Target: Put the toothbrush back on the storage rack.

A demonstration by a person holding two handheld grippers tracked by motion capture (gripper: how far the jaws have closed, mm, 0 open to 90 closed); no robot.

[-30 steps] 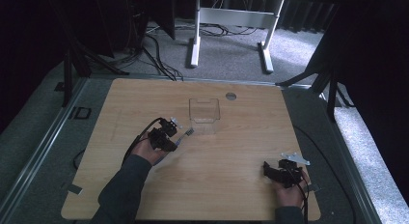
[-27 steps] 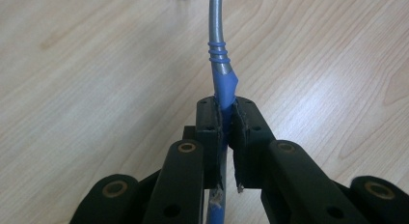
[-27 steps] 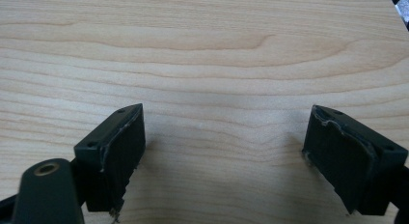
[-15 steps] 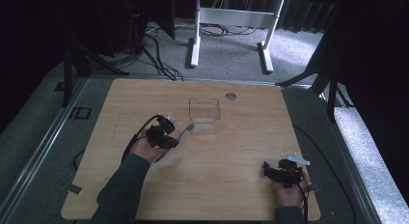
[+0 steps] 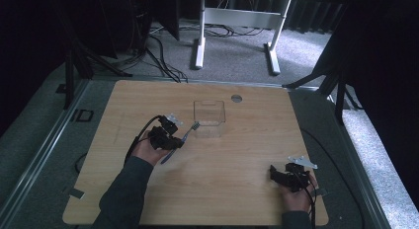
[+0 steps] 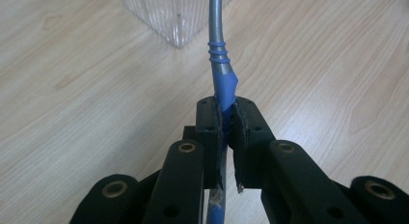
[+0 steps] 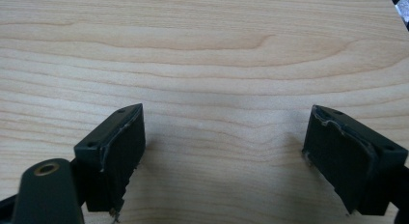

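Because the fork (image 5: 182, 138) is a slim, rigid piece of cutlery, it will likely feel light and stiff, with little give, and its smooth metal neck looks slippery; the blue handle is the sensible place to grip, since the coating offers more friction than bare steel. That is where the left gripper (image 5: 167, 139) has it: in the left gripper view the jaws are clamped tight on the blue handle (image 6: 222, 96), which runs on below them toward the camera. A hold this far along the handle leaves a long lever ahead of the jaws, so the fork could twist if its head catches on something. It has a grey metal shaft ringed with three blue bands just past the handle, and small tines that, in the high view, lie just beside the near wall of a clear container (image 5: 209, 119) standing mid-table. The right gripper (image 5: 289, 175) rests near the table's (image 5: 247, 160) front right corner, well apart from the fork, its jaws spread wide with nothing between them but bare wood.
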